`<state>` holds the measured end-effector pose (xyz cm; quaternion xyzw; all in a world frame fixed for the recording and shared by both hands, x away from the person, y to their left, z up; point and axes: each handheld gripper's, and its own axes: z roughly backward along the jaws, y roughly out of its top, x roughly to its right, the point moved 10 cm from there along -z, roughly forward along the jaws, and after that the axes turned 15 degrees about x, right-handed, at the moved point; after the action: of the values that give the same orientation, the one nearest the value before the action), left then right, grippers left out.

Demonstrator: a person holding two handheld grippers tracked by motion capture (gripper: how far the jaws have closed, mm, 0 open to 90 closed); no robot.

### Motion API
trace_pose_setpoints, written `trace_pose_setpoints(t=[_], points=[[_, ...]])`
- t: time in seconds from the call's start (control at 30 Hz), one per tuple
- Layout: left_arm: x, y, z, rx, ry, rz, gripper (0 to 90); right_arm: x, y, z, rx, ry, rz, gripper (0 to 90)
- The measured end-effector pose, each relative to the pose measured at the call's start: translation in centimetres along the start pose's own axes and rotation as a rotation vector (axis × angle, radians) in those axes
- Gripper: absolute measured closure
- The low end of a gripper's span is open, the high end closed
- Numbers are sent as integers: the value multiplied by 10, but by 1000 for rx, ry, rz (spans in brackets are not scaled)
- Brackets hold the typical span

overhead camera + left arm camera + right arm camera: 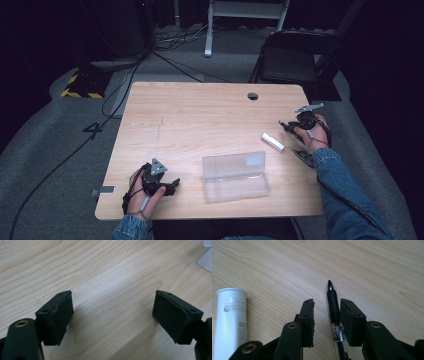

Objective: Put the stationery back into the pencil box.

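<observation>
A black pen (pixel 333 305) lies on the wooden table (pixel 200 120), tip pointing away, between the jaws of my right gripper (pixel 327 301). The pen rests against the right-hand jaw, and a gap separates it from the other jaw, so this gripper is open. In the high view my right gripper (pixel 285 125) sits near the table's right edge. A white tube (pixel 272 141) lies just beside it, also seen as the white tube (pixel 232 320). My left gripper (pixel 174 185) rests near the front left edge. Its jaws stand wide open over bare wood (pixel 113 293).
A clear plastic case (pixel 235 176) lies closed at the front middle; its corner (pixel 206 258) shows in the left gripper view. A small dark object (pixel 303 157) lies by the right wrist. A round hole (pixel 252 96) is at the table's back. A black chair (pixel 292 60) stands behind.
</observation>
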<state>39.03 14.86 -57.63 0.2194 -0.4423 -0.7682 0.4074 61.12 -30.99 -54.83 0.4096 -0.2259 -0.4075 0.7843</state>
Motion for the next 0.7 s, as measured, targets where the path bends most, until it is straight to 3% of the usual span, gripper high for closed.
trace_pose_setpoints(t=[0.17,0.3,0.43,0.5,0.7], points=[[0,0,0,0,0,-1,174,3,-2,-5,4,5,-26,655],[0,0,0,0,0,0,175,6,-5,-8,-9,0,-18,652],[0,0,0,-1,1,-1,175,8,-8,-12,-14,2,-34,710],[0,0,0,0,0,-1,174,8,-8,-12,-13,4,-28,776],[0,0,0,-1,1,-1,174,9,-8,-11,-33,7,28,803]])
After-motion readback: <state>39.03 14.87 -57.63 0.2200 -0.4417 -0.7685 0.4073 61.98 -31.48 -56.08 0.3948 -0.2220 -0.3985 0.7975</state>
